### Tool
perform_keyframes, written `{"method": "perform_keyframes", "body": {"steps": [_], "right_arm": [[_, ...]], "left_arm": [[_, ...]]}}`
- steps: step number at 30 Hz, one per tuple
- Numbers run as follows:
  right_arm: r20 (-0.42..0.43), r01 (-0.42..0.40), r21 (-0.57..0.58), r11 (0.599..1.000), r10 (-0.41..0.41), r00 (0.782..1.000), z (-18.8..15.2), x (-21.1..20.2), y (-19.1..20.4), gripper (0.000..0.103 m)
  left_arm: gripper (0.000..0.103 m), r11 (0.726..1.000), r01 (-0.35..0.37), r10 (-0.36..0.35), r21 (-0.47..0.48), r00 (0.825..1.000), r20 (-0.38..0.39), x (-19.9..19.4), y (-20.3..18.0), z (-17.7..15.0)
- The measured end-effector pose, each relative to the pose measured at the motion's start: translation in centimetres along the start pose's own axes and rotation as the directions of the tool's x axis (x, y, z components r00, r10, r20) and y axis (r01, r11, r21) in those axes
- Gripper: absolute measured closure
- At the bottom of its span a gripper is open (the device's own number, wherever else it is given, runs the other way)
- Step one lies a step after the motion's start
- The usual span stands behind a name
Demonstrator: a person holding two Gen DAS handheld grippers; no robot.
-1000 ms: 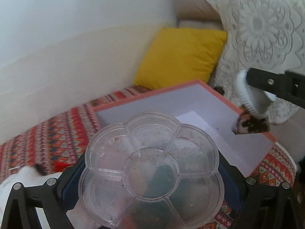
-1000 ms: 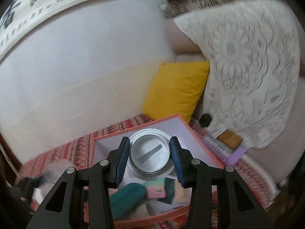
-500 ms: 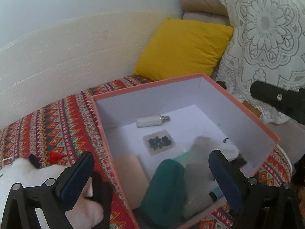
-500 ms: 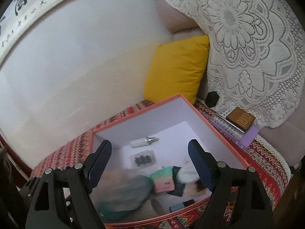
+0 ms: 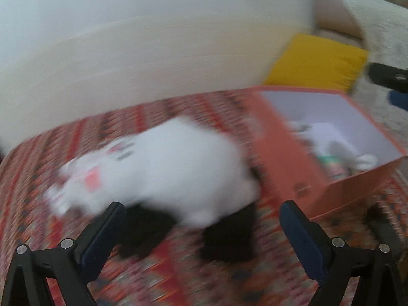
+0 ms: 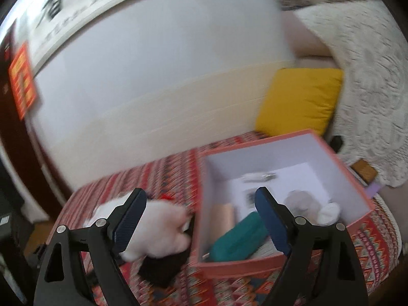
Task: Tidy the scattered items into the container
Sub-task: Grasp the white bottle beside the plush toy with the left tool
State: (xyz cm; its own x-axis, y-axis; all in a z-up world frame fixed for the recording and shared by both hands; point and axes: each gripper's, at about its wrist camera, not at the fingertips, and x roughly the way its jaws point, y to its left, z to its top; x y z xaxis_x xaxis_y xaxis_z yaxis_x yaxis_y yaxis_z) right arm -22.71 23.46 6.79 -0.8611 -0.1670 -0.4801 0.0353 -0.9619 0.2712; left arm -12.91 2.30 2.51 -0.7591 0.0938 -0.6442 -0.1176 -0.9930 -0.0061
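Observation:
A salmon-pink box (image 5: 288, 158) with a white inside stands on the patterned cloth; it also shows in the right wrist view (image 6: 257, 262). It holds a teal pouch (image 6: 239, 237), a tan item (image 6: 223, 216), a clear tray (image 6: 299, 199), a white tub (image 6: 330, 211) and small things at the back. A white and black plush toy (image 5: 163, 168) lies on the cloth left of the box, also in the right wrist view (image 6: 155, 229). My left gripper (image 5: 201, 232) is open and empty just before the toy. My right gripper (image 6: 201, 221) is open and empty above the box's left wall.
A yellow cushion (image 6: 301, 99) leans on the wall behind the box. A lace-covered pillow (image 6: 369, 81) lies to the right, with a small brown item (image 6: 363, 170) and a black one (image 6: 336, 142) beside the box. The left wrist view is blurred by motion.
Both grippers opened: the clear flower tray and the white tub now lie in the box. Both views have swung left, and the left gripper now faces the plush toy.

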Motion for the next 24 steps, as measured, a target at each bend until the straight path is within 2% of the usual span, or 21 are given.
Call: {"method": "perform_keyframes", "body": {"steps": [3,6,7,9,12,16,24], "right_arm": [[-0.03,-0.054,-0.07,0.996,0.052,0.998,-1.5,0.8,4.7,0.014],[-0.05,-0.094,-0.109,0.99,0.089,0.995,-2.8,1.6,8.2,0.014],[-0.058,-0.106,-0.123,0.987,0.1,0.993,-3.3,1.9,9.4,0.014],[-0.079,-0.112,-0.157,0.981,0.1,0.992,-4.4,2.8,11.4,0.014],[-0.1,-0.077,-0.203,0.976,0.058,0.993,-5.6,4.6,13.1,0.014],[-0.142,-0.075,-0.203,0.976,0.047,0.989,-6.4,7.3,13.7,0.014],[-0.202,-0.056,-0.185,0.981,0.018,0.979,-7.0,11.6,12.9,0.014]], "left_arm": [[0.004,0.987,-0.105,0.101,-0.121,0.994,-0.041,0.7,6.4,-1.8],[0.004,0.943,-0.237,0.217,-0.235,0.97,-0.108,2.6,13.0,-2.5],[0.004,0.93,-0.262,0.235,-0.259,0.963,-0.129,3.3,14.6,-2.5],[0.004,0.908,-0.289,0.249,-0.303,0.954,-0.165,4.9,17.4,-2.1],[0.004,0.879,-0.319,0.258,-0.353,0.943,-0.209,8.0,20.8,-1.3],[0.004,0.852,-0.335,0.239,-0.402,0.933,-0.27,12.6,23.5,-0.9],[0.004,0.819,-0.426,0.297,-0.385,0.888,-0.351,20.4,25.9,0.0]]}}
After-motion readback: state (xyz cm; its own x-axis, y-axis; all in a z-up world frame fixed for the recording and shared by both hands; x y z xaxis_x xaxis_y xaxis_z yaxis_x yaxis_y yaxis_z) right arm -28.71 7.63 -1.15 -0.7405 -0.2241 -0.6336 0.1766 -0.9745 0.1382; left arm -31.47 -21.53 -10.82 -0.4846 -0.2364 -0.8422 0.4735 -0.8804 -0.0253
